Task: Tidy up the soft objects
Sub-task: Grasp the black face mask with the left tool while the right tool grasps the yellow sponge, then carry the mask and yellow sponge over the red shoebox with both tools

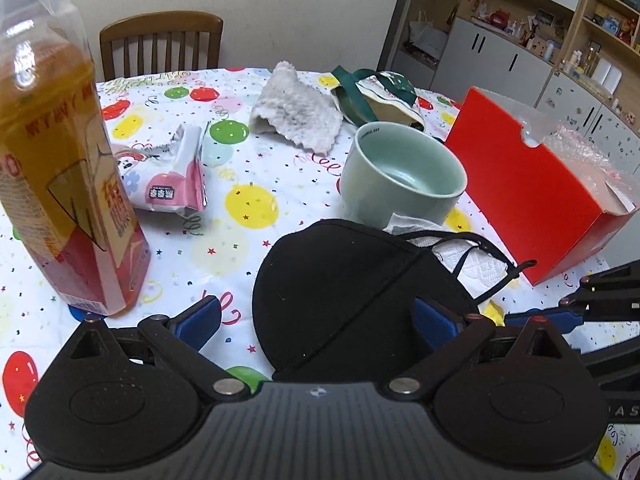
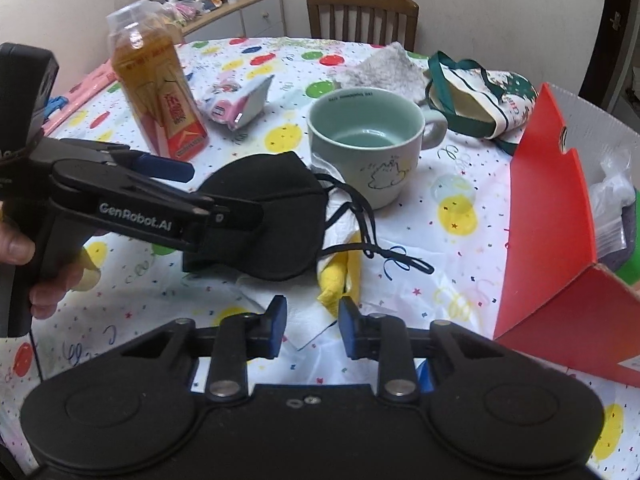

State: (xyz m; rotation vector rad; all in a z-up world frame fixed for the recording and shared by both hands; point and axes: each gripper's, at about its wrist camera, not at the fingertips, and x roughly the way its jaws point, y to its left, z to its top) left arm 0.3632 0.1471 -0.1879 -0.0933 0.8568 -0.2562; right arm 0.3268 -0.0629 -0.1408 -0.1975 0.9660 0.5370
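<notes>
Tabletop [image 1: 256,152] under a balloon-print cloth fills the left wrist view. The left hand-held gripper [image 1: 318,320] stands wide open around a folded black face mask [image 1: 340,300]; its blue pads sit at either side of the mask without pressing on it. Just behind the mask lies crumpled white paper towel [image 1: 480,264], and beyond that a pale green mug [image 1: 400,176]. A tall bottle of amber drink [image 1: 60,152] stands at the near left, a pink-and-white packet [image 1: 176,184] to its right. A fluffy white cloth [image 1: 296,108] and a small green-trimmed bag [image 1: 384,92] lie at the far side; a red box [image 1: 528,192] sits to the right.

In the right wrist view, the right hand-held gripper [image 2: 313,330] is narrowed to a small gap with nothing between its pads (it hovers over bare cloth). Just beyond its tips lies a yellow cloth [image 2: 338,276], partly under the paper towel. The mask sits left of it, with the left hand-held gripper reaching in over it from the left, held by a hand [image 2: 24,256].
</notes>
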